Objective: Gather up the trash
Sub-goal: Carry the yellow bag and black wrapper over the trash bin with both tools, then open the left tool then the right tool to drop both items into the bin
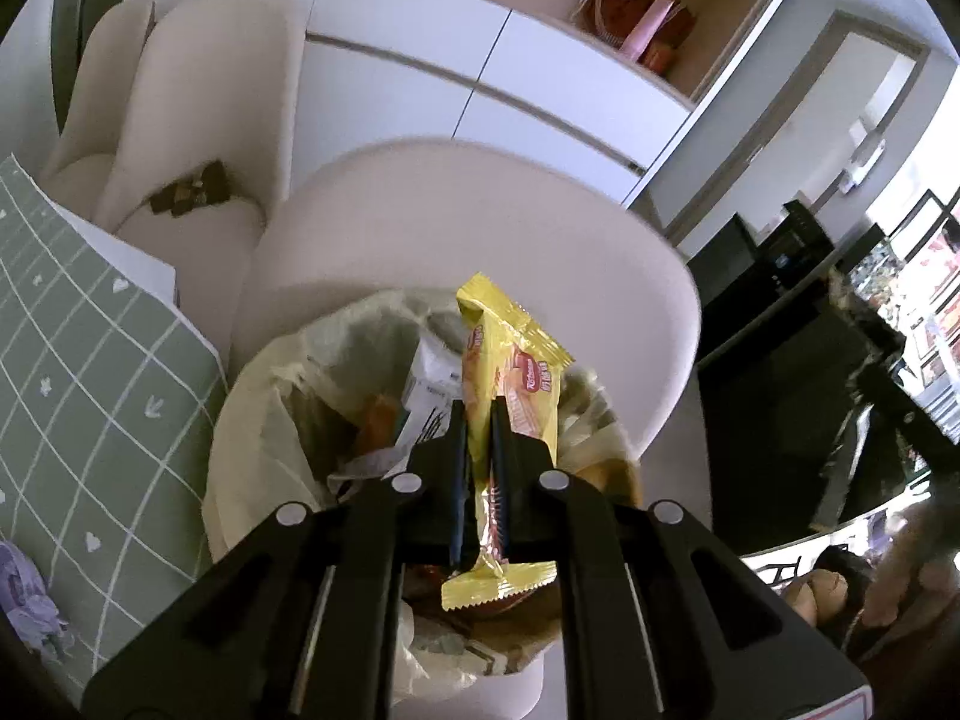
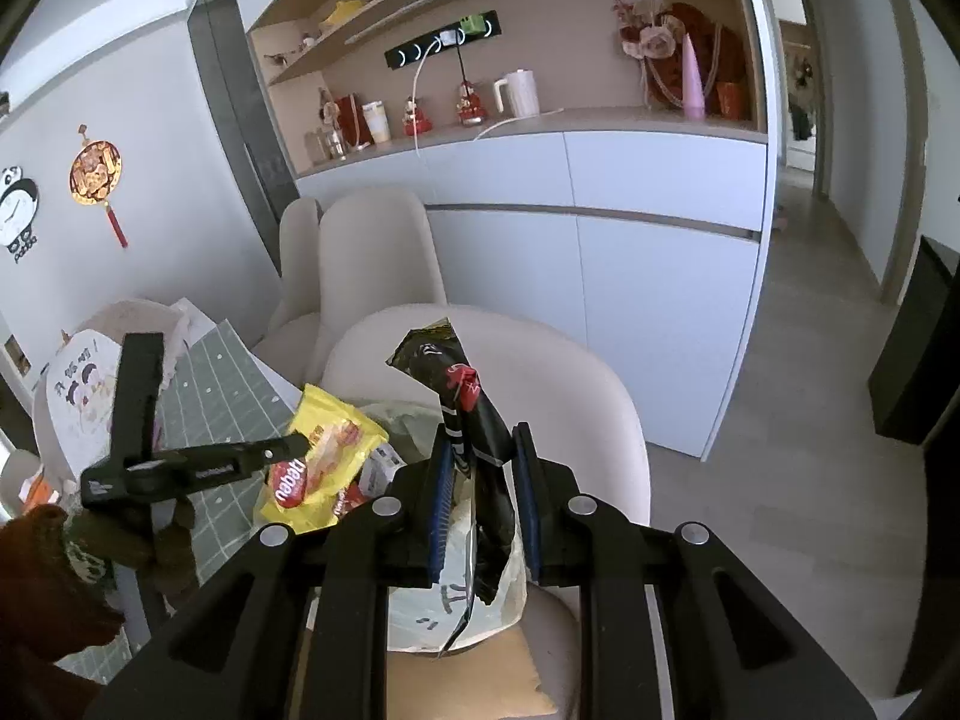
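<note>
My left gripper [image 1: 479, 414] is shut on a yellow snack wrapper [image 1: 510, 354], which stands upright between the pads. It hangs over a trash bin lined with a pale bag [image 1: 258, 438] holding several scraps. The bin sits on a cream chair [image 1: 480, 216]. In the right wrist view, my right gripper [image 2: 480, 438] is shut on a crumpled black wrapper [image 2: 447, 366] over the same bin liner [image 2: 420, 606]. The left gripper [image 2: 294, 444] reaches in from the left there, pinching the yellow wrapper [image 2: 327, 468].
A table with a green checked cloth [image 1: 90, 372] borders the bin on the left. A second cream chair [image 1: 198, 108] behind has a dark item [image 1: 192, 195] on its seat. White cabinets [image 2: 630, 240] line the wall. Bare floor [image 2: 810, 420] lies to the right.
</note>
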Motion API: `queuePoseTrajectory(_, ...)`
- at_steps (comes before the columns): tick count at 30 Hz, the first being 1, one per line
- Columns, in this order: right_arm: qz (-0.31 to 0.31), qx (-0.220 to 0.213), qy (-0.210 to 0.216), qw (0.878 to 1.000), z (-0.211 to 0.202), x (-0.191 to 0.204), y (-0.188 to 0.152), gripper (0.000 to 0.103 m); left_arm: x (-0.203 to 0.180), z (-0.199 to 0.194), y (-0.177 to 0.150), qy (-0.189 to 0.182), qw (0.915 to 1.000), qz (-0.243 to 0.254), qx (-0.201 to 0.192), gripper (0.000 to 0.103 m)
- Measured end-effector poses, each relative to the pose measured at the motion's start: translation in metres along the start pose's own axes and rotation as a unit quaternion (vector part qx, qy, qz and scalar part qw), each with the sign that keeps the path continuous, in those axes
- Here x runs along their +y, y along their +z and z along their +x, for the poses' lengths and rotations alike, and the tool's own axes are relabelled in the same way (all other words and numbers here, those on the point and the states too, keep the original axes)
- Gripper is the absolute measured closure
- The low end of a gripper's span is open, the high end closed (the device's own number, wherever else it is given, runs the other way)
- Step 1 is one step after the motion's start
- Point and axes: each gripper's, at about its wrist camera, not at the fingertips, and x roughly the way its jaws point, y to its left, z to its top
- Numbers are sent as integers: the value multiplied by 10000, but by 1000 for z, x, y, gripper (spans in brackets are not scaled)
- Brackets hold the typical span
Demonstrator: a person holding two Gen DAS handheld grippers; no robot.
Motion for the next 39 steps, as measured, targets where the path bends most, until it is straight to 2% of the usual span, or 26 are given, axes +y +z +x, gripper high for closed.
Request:
queuePoseTrajectory(7,63,98,73,9999,11,-7,-3,83,-10,37,-14,624,9958,567,370,95)
queuePoseTrajectory(10,108,147,78,9998,16,-9,-4,83,-10,45,-17,662,9948,616,467,94)
queuePoseTrajectory(12,134,168,88,9997,20,-11,-2,83,-4,45,-17,554,9963,464,463,87)
queuePoseTrajectory(15,178,212,103,9996,27,-10,-2,83,5,35,-14,405,9981,260,380,78)
queuePoseTrajectory(20,268,302,200,9990,39,-3,-4,83,15,10,-6,300,9993,165,159,71)
queuePoseTrajectory(28,221,511,405,9976,72,35,-9,83,36,-37,-6,327,9994,12,-142,67)
queuePoseTrajectory(34,331,793,531,9949,123,64,-23,83,45,-68,-14,314,9992,8,-262,66)
queuePoseTrajectory(39,528,1310,460,9889,180,72,-35,83,54,-84,-21,250,9992,-81,-306,63)
